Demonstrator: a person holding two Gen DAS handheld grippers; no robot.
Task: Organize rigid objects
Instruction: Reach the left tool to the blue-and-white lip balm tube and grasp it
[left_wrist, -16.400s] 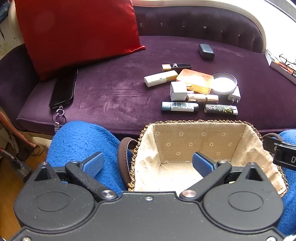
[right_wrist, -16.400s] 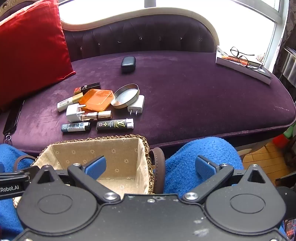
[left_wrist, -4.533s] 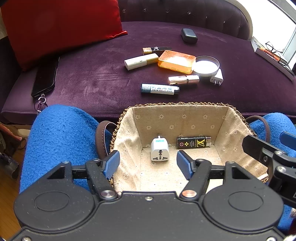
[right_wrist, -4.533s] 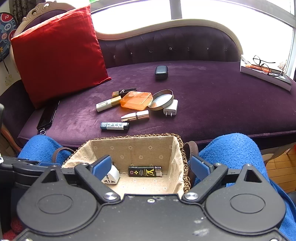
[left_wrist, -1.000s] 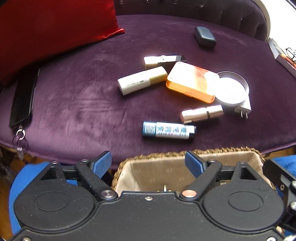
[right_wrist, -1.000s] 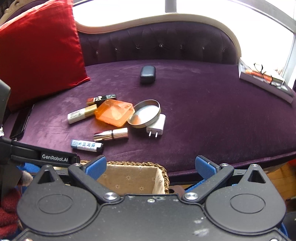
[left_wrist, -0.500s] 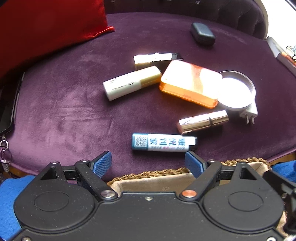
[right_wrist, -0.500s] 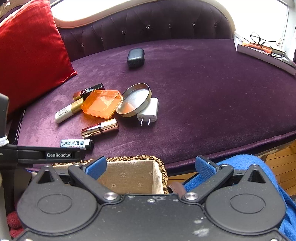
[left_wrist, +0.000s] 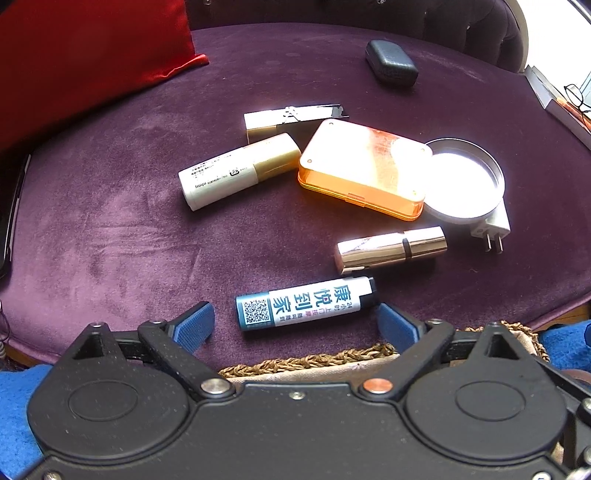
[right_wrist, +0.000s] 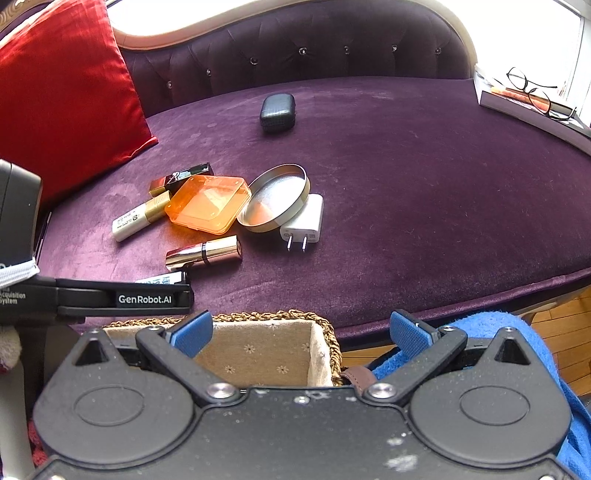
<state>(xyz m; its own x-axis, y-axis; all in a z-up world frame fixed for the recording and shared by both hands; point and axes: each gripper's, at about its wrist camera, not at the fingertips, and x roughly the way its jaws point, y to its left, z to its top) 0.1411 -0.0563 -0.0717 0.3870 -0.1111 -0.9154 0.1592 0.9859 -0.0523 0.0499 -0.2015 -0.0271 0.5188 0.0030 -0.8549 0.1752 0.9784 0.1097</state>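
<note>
At lower centre of the left view, left gripper (left_wrist: 295, 321) now widening, bracketing the blue lighter (left_wrist: 306, 303) without touching; nearer than a second ago. Ready to grab, then basket (left_wrist: 310, 360). Right gripper (right_wrist: 301, 332) wide, empty.

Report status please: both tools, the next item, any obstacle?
Left tool opening around the lighter, no grip yet. Right tool open, empty, over the basket. Nothing blocking.
</note>
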